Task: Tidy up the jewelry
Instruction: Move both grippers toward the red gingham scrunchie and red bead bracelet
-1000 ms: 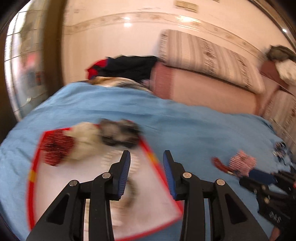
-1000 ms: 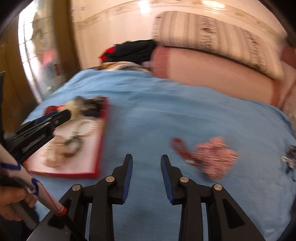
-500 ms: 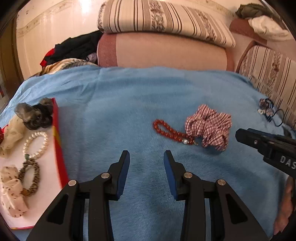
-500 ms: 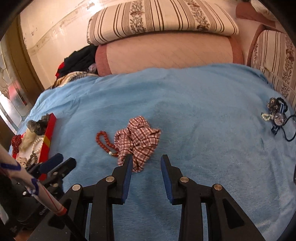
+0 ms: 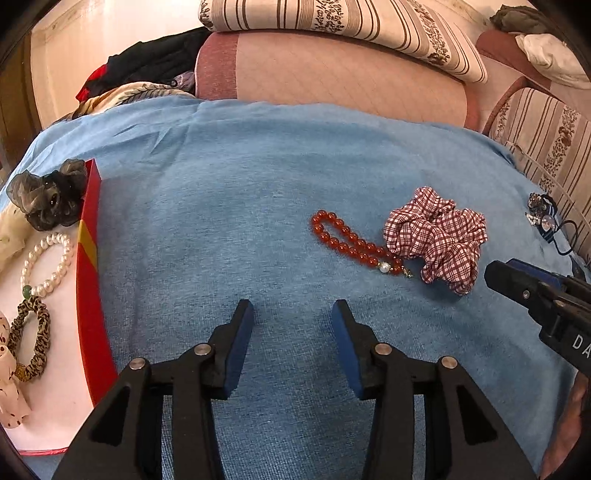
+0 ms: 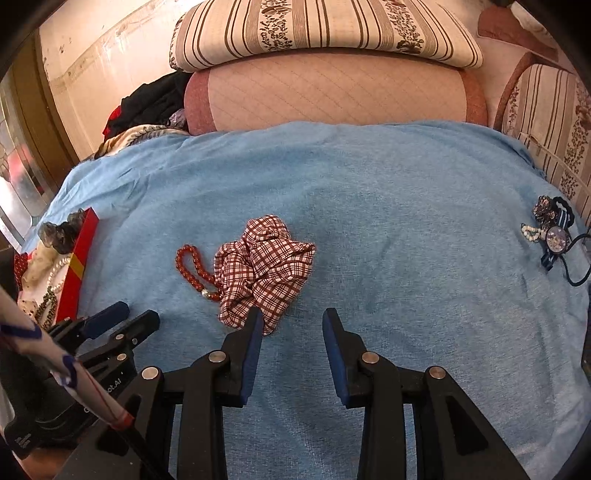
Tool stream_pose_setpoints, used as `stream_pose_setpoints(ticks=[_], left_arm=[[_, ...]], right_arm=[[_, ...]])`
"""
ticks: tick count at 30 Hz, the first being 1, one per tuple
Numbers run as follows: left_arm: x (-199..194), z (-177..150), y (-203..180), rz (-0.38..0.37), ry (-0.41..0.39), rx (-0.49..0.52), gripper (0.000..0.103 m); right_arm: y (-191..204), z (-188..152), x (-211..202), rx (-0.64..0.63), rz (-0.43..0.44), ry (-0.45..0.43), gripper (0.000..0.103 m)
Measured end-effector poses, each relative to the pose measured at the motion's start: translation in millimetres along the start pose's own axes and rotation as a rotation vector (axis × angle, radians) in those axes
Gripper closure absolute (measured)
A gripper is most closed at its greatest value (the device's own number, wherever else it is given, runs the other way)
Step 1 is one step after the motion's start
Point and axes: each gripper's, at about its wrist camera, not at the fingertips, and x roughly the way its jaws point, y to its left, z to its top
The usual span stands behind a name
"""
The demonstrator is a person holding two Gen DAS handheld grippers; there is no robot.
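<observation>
Left wrist view, read from left to right: a red-edged tray lies at the left border on a blue blanket; on its white floor rest a grey scrunchie, a pearl bracelet and, touching that, a leopard-print hair tie. The left gripper hangs over bare blanket just right of the tray; its jaws are opening, with nothing between the blue pads. Further right a red bead bracelet lies flat, one end touching a checked scrunchie. Beyond it, at the right edge, the tip of the right gripper enters, and a small heap of hair ties lies near the blanket's border. Right wrist view, same order: the tray with its contents appears at far left, the left gripper below and just beside it; the bead bracelet and checked scrunchie lie touching at centre-left. The right gripper points down at the blanket, its left pad just at the near edge of the scrunchie; whether they touch cannot be told. Its jaws are opening and nothing is between them. The heap of hair ties lies well apart at far right. Behind, a pink bolster carries a striped pillow.
</observation>
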Motion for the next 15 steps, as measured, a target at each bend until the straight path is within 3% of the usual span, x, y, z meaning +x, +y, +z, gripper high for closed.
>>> stream_pose_setpoints(ticks=[15], left_arm=[[0.4, 1.9, 0.4, -0.002, 0.002, 0.003, 0.058]], right_arm=[[7.1, 0.5, -2.4, -0.058, -0.049, -0.028, 0.061]])
